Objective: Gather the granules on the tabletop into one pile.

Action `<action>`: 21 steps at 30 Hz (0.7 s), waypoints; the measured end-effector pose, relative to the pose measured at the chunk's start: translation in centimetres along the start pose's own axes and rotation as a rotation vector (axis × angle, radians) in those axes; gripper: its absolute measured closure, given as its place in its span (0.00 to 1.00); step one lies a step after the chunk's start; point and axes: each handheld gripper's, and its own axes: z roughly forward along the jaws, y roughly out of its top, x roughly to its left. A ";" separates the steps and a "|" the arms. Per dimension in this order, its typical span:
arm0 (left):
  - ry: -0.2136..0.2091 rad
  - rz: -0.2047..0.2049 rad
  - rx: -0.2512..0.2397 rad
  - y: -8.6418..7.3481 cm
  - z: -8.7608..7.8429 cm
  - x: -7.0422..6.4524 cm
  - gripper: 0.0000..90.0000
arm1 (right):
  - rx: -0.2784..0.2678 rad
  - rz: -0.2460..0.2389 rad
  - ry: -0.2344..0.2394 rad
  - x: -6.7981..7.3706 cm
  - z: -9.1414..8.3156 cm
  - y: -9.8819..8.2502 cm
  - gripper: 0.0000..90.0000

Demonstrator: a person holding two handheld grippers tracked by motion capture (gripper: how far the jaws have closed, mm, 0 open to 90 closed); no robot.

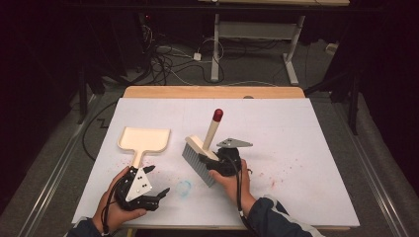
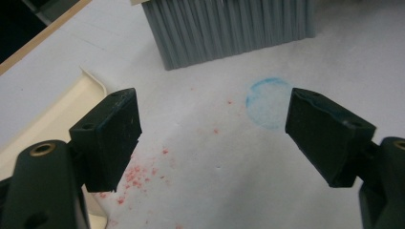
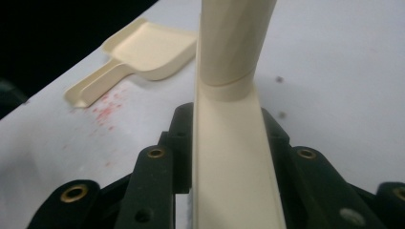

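the right gripper (image 1: 213, 163) is clamped on the brush (image 1: 202, 155) — in the right gripper view its two black jaws press on either side of the cream back of the brush (image 3: 229, 162), with the handle rising straight ahead. in the high view the brush stands near the middle of the table (image 1: 306, 148), grey bristles down toward the white top, the handle tilted up and away and ending in a red tip (image 1: 217, 115).

the left gripper (image 1: 155, 185) hovers at the near left of the table with its jaws wide apart and nothing between them. in the left gripper view the gap between the jaws frames red crumbs (image 2: 138, 174) and a faint blue ring (image 2: 268, 102) on the table, with the bristles (image 2: 229, 28) just beyond.

the dustpan (image 1: 143, 140) lies flat on the left half of the table — handle toward the person, its end just beside the left gripper. more red crumbs (image 1: 281, 170) lie scattered to the right of the brush.
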 end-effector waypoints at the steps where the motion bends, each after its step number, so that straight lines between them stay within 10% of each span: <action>1: 0.000 0.000 0.000 0.0 0.0 0.0 0.21 | 0.000 0.000 0.000 0.0 0.0 0.0 0.75; 3: -0.003 0.002 0.003 0.0 0.0 -0.1 0.21 | 0.009 0.084 -0.015 -1.5 -0.3 -0.2 0.74; 13: -0.030 0.031 0.031 0.1 0.5 -0.6 0.21 | 0.004 0.200 -0.083 -4.1 -4.6 -1.2 0.74; 21: -0.039 0.039 0.033 0.3 0.6 -0.8 0.21 | -0.005 0.216 -0.096 -4.9 -6.4 -2.0 0.74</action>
